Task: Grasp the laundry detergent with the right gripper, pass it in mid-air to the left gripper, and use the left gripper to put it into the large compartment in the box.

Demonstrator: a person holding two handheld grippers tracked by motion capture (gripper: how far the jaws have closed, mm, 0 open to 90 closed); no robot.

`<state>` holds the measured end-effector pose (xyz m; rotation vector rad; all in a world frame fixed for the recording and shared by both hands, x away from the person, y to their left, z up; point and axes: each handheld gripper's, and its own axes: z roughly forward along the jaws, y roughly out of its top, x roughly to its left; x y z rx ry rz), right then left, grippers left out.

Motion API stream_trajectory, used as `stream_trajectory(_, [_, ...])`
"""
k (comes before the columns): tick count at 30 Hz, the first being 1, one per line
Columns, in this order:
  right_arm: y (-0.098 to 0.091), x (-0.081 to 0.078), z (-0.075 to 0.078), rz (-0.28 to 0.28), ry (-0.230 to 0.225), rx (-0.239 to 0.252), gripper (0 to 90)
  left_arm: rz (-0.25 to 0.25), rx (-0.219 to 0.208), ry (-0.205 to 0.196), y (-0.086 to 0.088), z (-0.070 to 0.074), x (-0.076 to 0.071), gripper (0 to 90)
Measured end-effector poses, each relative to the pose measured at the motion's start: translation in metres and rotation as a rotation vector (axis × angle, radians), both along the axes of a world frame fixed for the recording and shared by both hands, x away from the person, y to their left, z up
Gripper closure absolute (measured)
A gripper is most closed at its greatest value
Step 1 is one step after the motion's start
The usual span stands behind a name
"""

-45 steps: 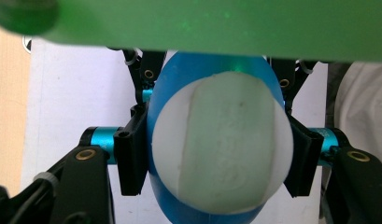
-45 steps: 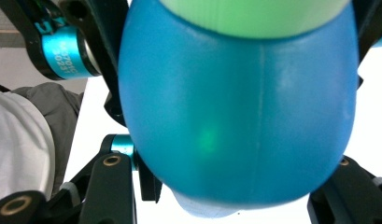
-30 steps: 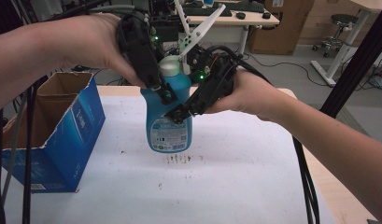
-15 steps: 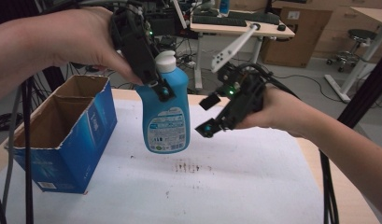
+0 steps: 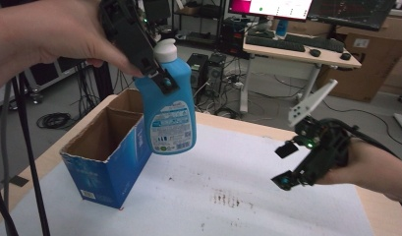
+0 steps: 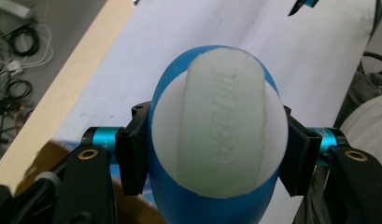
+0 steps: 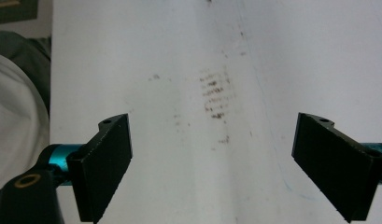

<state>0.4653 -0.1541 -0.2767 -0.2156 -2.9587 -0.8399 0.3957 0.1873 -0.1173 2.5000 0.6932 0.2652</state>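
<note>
A blue bottle (image 5: 169, 115) with a white cap and a printed label hangs in the air beside the open cardboard box (image 5: 107, 155). My left gripper (image 5: 157, 69) is shut on its neck from above; in the left gripper view the white cap (image 6: 221, 126) sits between the two black pads (image 6: 132, 154). My right gripper (image 5: 286, 164) hovers low over the white sheet at the right, jaws wide open with nothing between them. The right gripper view looks down on the stained sheet (image 7: 216, 93) between its pads (image 7: 107, 163).
The blue box stands at the table's left edge, top flaps open. A white sheet (image 5: 247, 206) with dark smudges covers the wooden table. Cables hang at the far left. A desk with monitors stands behind the table.
The left gripper has carried the bottle up and left toward the box. The right gripper let go of the bottle, opened, and drew back to the right.
</note>
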Motion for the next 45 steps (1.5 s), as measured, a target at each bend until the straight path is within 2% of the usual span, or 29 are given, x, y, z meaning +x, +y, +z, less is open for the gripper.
stream_trajectory(2, [-0.003, 0.001, -0.001, -0.006, 0.001, -0.007, 11.5, 0.017, 0.002, -0.004, 0.007, 0.003, -0.001, 38.1])
stream_trajectory(3, [-0.006, 0.002, -0.001, -0.012, 0.000, -0.013, 11.5, 0.058, 0.002, -0.011, 0.017, 0.007, -0.004, 38.1])
stream_trajectory(5, [-0.014, 0.005, -0.003, -0.029, -0.001, -0.020, 11.5, 0.089, 0.004, -0.016, 0.026, 0.009, -0.006, 38.1])
stream_trajectory(6, [-0.019, 0.007, -0.004, -0.044, 0.000, -0.020, 11.5, 0.127, 0.000, -0.023, 0.035, 0.011, -0.008, 38.1])
stream_trajectory(10, [-0.032, 0.014, -0.004, -0.083, 0.005, -0.006, 11.5, 0.195, 0.006, -0.019, 0.054, 0.012, -0.010, 38.2])
stream_trajectory(14, [-0.044, 0.020, -0.001, -0.114, 0.003, 0.001, 11.5, 0.264, 0.017, -0.027, 0.068, 0.009, -0.010, 38.1])
stream_trajectory(16, [-0.049, 0.022, -0.001, -0.125, 0.005, 0.006, 11.5, 0.275, 0.026, -0.026, 0.071, 0.008, -0.010, 38.1])
stream_trajectory(17, [-0.051, 0.023, -0.001, -0.127, 0.006, 0.004, 11.5, 0.297, 0.044, -0.031, 0.077, 0.006, -0.009, 38.1])
stream_trajectory(23, [-0.059, 0.024, -0.001, -0.143, -0.004, -0.003, 11.5, 0.371, 0.064, -0.018, 0.090, -0.006, -0.008, 38.1])
stream_trajectory(31, [-0.061, 0.023, -0.001, -0.145, -0.003, -0.012, 11.5, 0.407, 0.088, -0.008, 0.096, -0.023, -0.006, 38.2])
stream_trajectory(35, [-0.062, 0.023, -0.001, -0.141, -0.006, -0.014, 11.5, 0.419, 0.112, 0.005, 0.098, -0.039, -0.003, 38.1])
stream_trajectory(37, [-0.063, 0.023, -0.001, -0.139, -0.009, -0.016, 11.5, 0.421, 0.114, 0.010, 0.098, -0.043, -0.003, 38.1])
stream_trajectory(38, [-0.063, 0.023, 0.000, -0.147, -0.005, -0.013, 11.5, 0.422, 0.118, 0.025, 0.099, -0.052, -0.001, 38.1])
stream_trajectory(45, [-0.065, 0.024, -0.001, -0.155, -0.011, -0.019, 11.5, 0.417, 0.122, 0.062, 0.100, -0.079, 0.002, 38.2])
